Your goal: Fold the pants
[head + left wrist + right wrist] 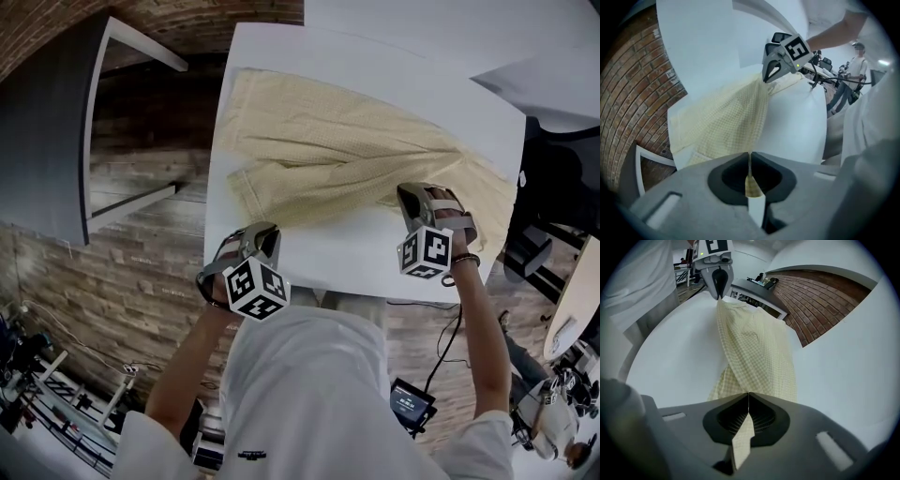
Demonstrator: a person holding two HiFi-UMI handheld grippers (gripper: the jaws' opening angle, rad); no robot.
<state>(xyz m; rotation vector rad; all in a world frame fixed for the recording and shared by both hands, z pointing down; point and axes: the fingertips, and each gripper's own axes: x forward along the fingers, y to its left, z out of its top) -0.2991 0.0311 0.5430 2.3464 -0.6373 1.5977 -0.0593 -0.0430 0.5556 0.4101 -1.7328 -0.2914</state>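
Pale yellow checked pants (319, 150) lie spread across a white table (370, 255), with their near edge bunched between my two grippers. My left gripper (263, 236) is at the table's near left edge, shut on a pinch of the cloth (726, 122); a strip of fabric runs through its closed jaws (749, 153). My right gripper (413, 200) stands over the near right part of the pants, shut on another fold (754, 348), and cloth shows between its jaws (748, 393). Each gripper is visible from the other: the right gripper (771, 75) and the left gripper (719, 291) both pinch the fabric.
A second white tabletop (553, 84) adjoins at the far right. Wooden floor (141, 244) and a dark panel (47, 122) lie to the left of the table. A brick wall (628, 93) stands beyond. A person (855, 70) and equipment stand in the background.
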